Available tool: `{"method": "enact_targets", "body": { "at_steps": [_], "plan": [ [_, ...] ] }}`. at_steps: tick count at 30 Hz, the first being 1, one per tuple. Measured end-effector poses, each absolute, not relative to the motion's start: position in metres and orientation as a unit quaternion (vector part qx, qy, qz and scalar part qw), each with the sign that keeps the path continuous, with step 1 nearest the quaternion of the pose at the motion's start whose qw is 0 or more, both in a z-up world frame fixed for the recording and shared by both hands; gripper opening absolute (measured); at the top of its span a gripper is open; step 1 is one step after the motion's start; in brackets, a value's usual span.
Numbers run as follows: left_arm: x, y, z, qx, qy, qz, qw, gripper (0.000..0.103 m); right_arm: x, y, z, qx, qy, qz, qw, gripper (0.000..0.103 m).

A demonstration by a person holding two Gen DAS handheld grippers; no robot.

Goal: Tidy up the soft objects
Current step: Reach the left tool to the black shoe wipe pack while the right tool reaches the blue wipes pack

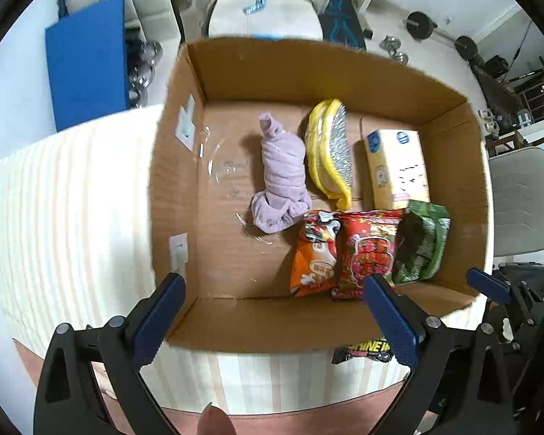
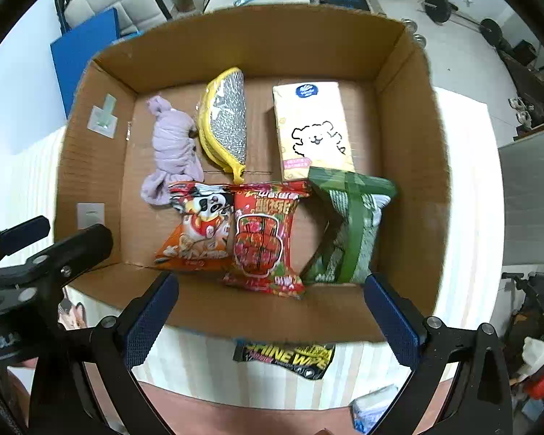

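Note:
An open cardboard box [image 1: 185, 181] [image 2: 90, 166] holds a rolled lilac cloth [image 1: 283, 166] [image 2: 172, 145], a yellow-edged silver scrubber [image 1: 332, 145] [image 2: 226, 119], a yellow tissue pack [image 1: 397, 166] [image 2: 313, 127], an orange snack bag [image 1: 315, 253] [image 2: 199, 228], a red snack bag [image 1: 364, 250] [image 2: 264, 239] and a green packet [image 1: 422, 243] [image 2: 348, 224]. My left gripper [image 1: 275, 311] is open and empty above the box's near wall. My right gripper [image 2: 272, 311] is open and empty over the near wall too.
A black wipes packet [image 2: 284, 357] [image 1: 362, 353] lies on the striped tablecloth [image 1: 72, 217] just in front of the box. A blue mat [image 1: 87, 61], a chair [image 1: 522, 199] and weights stand around the table. The left gripper's body [image 2: 36, 261] shows at the right view's left edge.

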State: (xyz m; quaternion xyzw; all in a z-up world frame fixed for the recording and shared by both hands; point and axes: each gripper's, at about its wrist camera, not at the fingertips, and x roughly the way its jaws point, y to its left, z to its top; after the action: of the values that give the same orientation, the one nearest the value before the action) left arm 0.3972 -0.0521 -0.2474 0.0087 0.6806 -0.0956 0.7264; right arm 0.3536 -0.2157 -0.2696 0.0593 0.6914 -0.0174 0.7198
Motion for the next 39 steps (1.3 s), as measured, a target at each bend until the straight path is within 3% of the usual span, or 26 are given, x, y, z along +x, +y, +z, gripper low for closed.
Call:
{"method": "enact_targets", "body": {
  "at_steps": [7, 13, 18, 24, 35, 39],
  "plan": [
    [0.361, -0.056, -0.196, -0.007, 0.632, -0.097, 0.768, 0.1, 0.315, -0.231, -0.223, 0.11, 0.638, -0.021, 0.762, 0.103],
    [0.294, -0.069, -0.182, -0.031, 0.614, -0.083, 0.784, 0.1, 0.225, -0.304, -0.208, 0.187, 0.606, -0.063, 0.771, 0.103],
    [0.257, -0.092, -0.249, -0.115, 0.697, -0.101, 0.7, 0.1, 0.154, -0.371, -0.246, 0.253, 0.63, -0.102, 0.727, 0.103],
    [0.245, -0.133, -0.323, -0.12, 0.752, -0.056, 0.646, 0.1, 0.109, -0.405, -0.315, 0.216, 0.698, -0.1, 0.676, 0.103],
    [0.267, -0.179, -0.381, -0.112, 0.758, 0.049, 0.64, 0.1, 0.09, -0.405, -0.359, 0.186, 0.709, -0.082, 0.675, 0.103],
    [0.272, -0.191, -0.391, -0.063, 0.75, 0.068, 0.654, 0.1, 0.09, -0.393, -0.362, 0.155, 0.718, -0.059, 0.676, 0.103]
  ]
}}
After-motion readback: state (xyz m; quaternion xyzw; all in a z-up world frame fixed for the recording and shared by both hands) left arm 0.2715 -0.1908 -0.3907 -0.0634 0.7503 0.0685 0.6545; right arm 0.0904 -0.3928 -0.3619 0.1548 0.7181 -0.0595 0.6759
